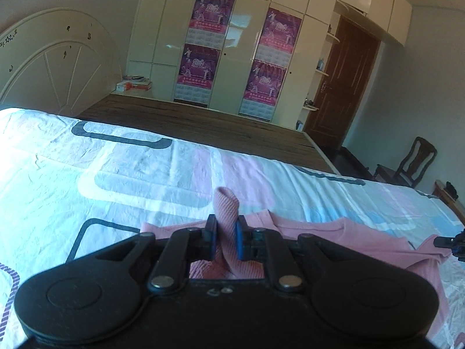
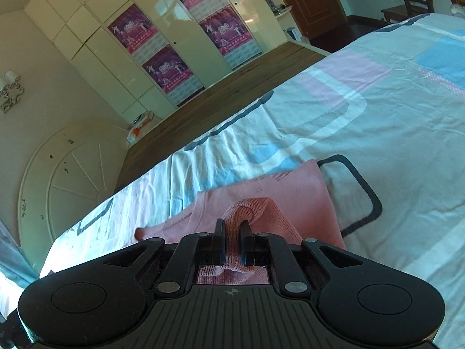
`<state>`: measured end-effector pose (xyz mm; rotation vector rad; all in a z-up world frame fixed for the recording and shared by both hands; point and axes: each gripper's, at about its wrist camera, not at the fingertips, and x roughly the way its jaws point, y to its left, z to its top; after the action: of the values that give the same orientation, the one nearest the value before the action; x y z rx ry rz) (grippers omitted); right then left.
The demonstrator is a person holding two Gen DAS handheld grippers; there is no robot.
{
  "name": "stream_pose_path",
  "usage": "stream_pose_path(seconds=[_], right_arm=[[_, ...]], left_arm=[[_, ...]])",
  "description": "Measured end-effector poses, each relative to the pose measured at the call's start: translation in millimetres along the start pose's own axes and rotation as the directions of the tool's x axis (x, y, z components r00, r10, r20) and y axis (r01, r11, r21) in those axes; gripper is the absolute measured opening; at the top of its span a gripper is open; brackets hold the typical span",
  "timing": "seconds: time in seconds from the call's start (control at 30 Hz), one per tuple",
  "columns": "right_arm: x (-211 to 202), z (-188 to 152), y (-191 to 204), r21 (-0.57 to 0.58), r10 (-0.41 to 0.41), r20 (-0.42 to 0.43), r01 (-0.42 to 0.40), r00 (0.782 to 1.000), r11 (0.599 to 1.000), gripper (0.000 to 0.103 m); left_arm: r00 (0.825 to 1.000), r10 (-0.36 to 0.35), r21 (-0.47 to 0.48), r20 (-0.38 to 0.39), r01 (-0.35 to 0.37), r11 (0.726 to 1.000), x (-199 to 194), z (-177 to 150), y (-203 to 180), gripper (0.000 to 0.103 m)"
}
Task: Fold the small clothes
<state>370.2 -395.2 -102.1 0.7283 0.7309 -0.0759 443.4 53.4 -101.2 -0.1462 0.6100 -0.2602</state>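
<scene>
The left gripper [image 1: 226, 231] is clamped on a ribbed strip of the pink garment [image 1: 319, 232], which stands up between its blue pads [image 1: 239, 241] as a folded loop leaning slightly left, just below the centre of the left wrist view. From there the garment runs rightward across the lower half of that frame, its long axis roughly level, towards the right gripper [image 1: 453, 242], whose black tip shows at the right edge where the cloth rises to meet it. In the right wrist view the right gripper [image 2: 232, 234] is pinched on a ribbed hem of the same garment [image 2: 290, 192], bunched into a hump between the jaws. The fabric spreads up and to the right of it in a flat panel, and a narrow sleeve end [image 2: 142, 234] points to the left.

The garment lies on a patterned bedsheet [image 1: 130, 168], near the lower edge of both frames. The sheet stretches bare to the left, upward and right of the cloth. Its far edge meets a bare wooden bed board [image 1: 203, 122]. Beyond stand the white wardrobe [image 1: 244, 58] with purple posters [image 1: 210, 10] and, at the right, a brown door [image 1: 345, 84] and a chair [image 1: 412, 163].
</scene>
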Motion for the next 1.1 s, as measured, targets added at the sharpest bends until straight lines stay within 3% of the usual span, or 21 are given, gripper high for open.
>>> stream_pose_path(seconds=[0.17,0.27,0.33,0.37,0.4,0.43,0.47,0.67,0.73,0.87,1.03,1.1], right_arm=[[49.0,18.2,-12.0,0.063,-0.02,-0.049,0.023,0.999,0.998,0.009],[66.9,19.0,-20.5,0.062,-0.068,-0.051,0.071,0.996,0.996,0.009],[73.7,20.1,-25.5,0.059,-0.074,-0.062,0.078,0.995,0.995,0.016],[74.0,21.3,-26.3,0.048,-0.08,-0.058,0.083,0.995,0.995,0.028],[73.3,22.7,-26.0,0.023,-0.086,-0.048,0.087,0.995,0.996,0.037],[71.4,24.2,-25.1,-0.007,-0.097,-0.034,0.096,0.995,0.995,0.054],[68.9,25.3,-24.8,-0.03,-0.102,-0.018,0.101,0.995,0.994,0.06],[66.8,25.4,-28.1,-0.132,-0.032,-0.024,0.029,0.999,0.991,0.06],[74.1,20.3,-25.9,-0.181,-0.043,-0.034,0.036,0.998,0.983,0.06],[94.3,12.2,-17.2,-0.303,-0.077,-0.065,0.054,0.995,0.951,0.06],[114.5,7.9,-10.6,-0.395,-0.093,-0.093,0.049,0.991,0.917,0.06],[122.5,6.2,-8.4,-0.432,-0.102,-0.105,0.047,0.989,0.901,0.055]], left_arm=[[0.989,0.092,0.062,-0.113,-0.086,0.994,55.0,-2.2,-3.3,0.014],[0.972,0.16,0.087,-0.171,-0.147,0.985,78.4,-13.2,1.6,0.025],[0.967,0.175,0.083,-0.187,-0.162,0.983,82.2,-16.5,9.3,0.04],[0.966,0.176,0.076,-0.187,-0.164,0.983,80.9,-16.5,13.0,0.066],[0.968,0.185,0.064,-0.168,-0.177,0.982,75.1,-15.2,18.0,0.084],[0.974,0.18,0.06,-0.141,-0.173,0.983,68.6,-14.5,21.6,0.084],[0.979,0.166,0.063,-0.117,-0.16,0.985,61.3,-11.6,26.8,0.085],[0.983,0.064,0.069,-0.174,-0.052,0.996,54.1,-8.2,46.1,0.083],[0.977,0.075,0.099,-0.198,-0.056,0.993,61.8,-14.3,43.8,0.077],[0.971,0.044,0.089,-0.237,-0.023,0.996,78.4,-23.8,39.6,0.053],[0.966,0.04,0.118,-0.257,-0.01,0.993,87.6,-32.9,29.3,0.049],[0.965,0.034,0.13,-0.261,0.0,0.992,86.7,-34.1,28.3,0.044]])
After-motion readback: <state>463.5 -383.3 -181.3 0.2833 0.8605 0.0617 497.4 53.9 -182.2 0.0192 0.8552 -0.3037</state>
